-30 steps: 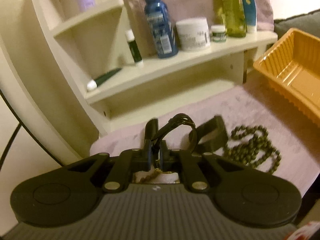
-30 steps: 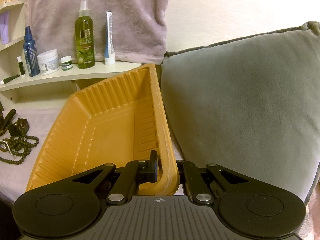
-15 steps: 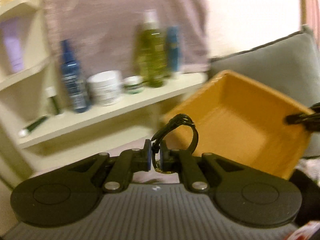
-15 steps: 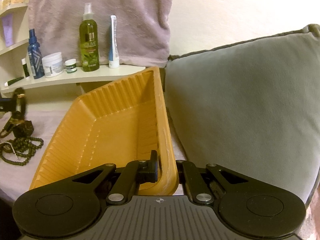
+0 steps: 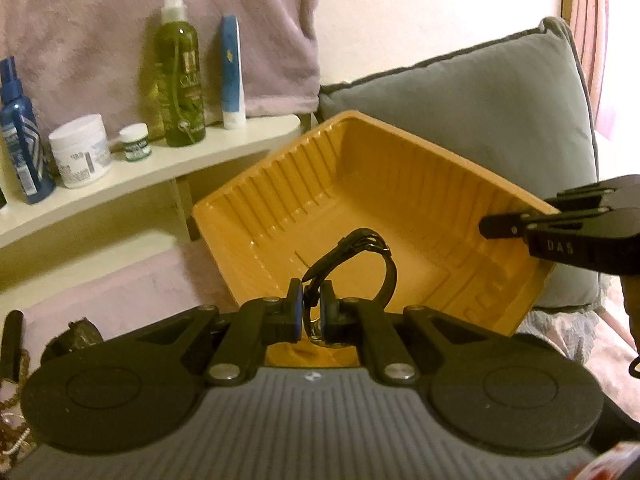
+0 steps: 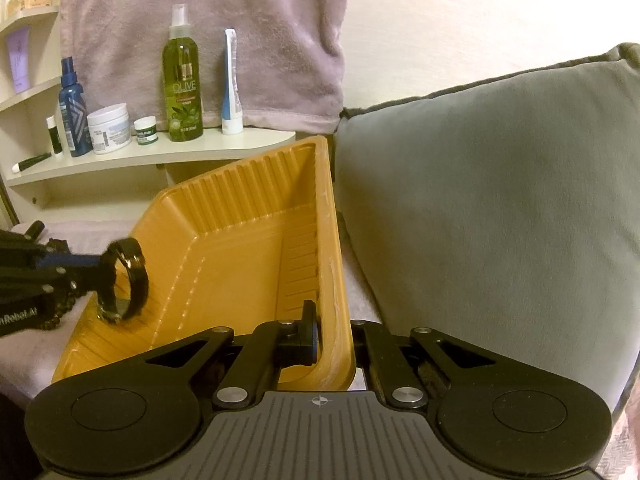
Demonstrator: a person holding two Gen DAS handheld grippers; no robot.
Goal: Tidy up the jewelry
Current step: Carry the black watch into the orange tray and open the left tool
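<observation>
A black cord bracelet (image 5: 386, 258) with a small metal piece loops up out of my left gripper (image 5: 312, 305), which is shut on it. It hangs over the near part of the ribbed orange tray (image 5: 400, 168). In the right wrist view the same bracelet (image 6: 134, 270) shows at the tip of the left gripper (image 6: 105, 268), above the tray's (image 6: 240, 204) left side. My right gripper (image 6: 332, 334) is shut on the tray's near right rim and shows as a black arm (image 5: 490, 228) in the left wrist view. The tray's floor looks bare.
A cream shelf (image 6: 192, 152) behind the tray carries a green spray bottle (image 6: 182, 88), a blue bottle (image 5: 18, 140), jars and a tube. A grey cushion (image 6: 480, 200) stands right of the tray. Beads (image 5: 10, 434) and dark items (image 5: 78, 334) lie on the pink cloth at left.
My left gripper has swung right with the bracelet, from above the beads on the cloth to over the orange tray. The right gripper stays shut on the tray rim.
</observation>
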